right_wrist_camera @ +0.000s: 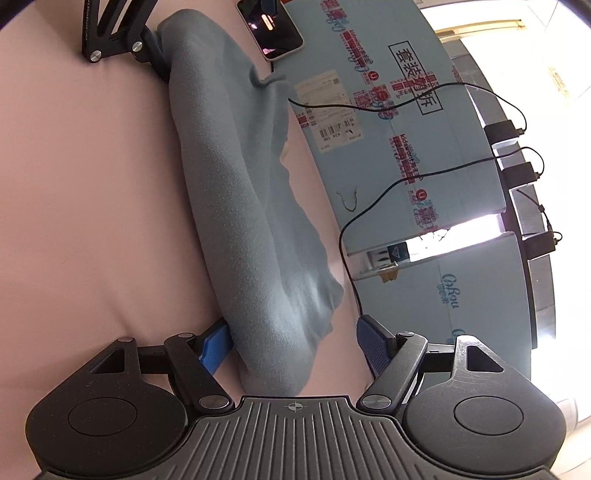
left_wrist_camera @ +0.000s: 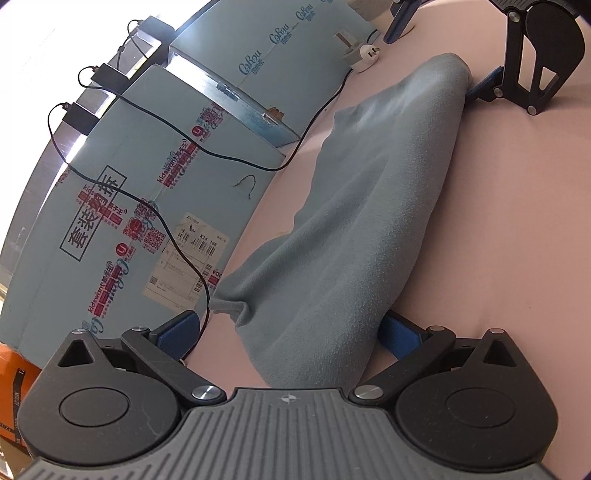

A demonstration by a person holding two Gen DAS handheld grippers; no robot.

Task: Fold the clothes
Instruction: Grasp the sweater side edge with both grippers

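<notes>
A blue-grey fleece garment (left_wrist_camera: 369, 221) lies as a long, loosely bunched roll on the pink surface (left_wrist_camera: 517, 221), stretched between my two grippers, which face each other. My left gripper (left_wrist_camera: 290, 328) is open wide around its near end; the left pad stands apart from the fabric and the right pad is partly hidden behind it. At the far end, my right gripper (left_wrist_camera: 443, 51) straddles the tip of the garment. In the right wrist view the garment (right_wrist_camera: 236, 184) runs away from my open right gripper (right_wrist_camera: 291, 339). The left pad touches the fabric's edge and the right pad is apart. My left gripper (right_wrist_camera: 210, 33) is at the far end.
Light-blue cardboard boxes (left_wrist_camera: 147, 184) with printed labels wall off one side of the surface, with black cables (left_wrist_camera: 177, 229) draped over them to small black boxes. A white plug adapter (left_wrist_camera: 365, 55) and a phone (right_wrist_camera: 277, 37) lie near the boxes. An orange box (left_wrist_camera: 14, 387) sits at the lower left.
</notes>
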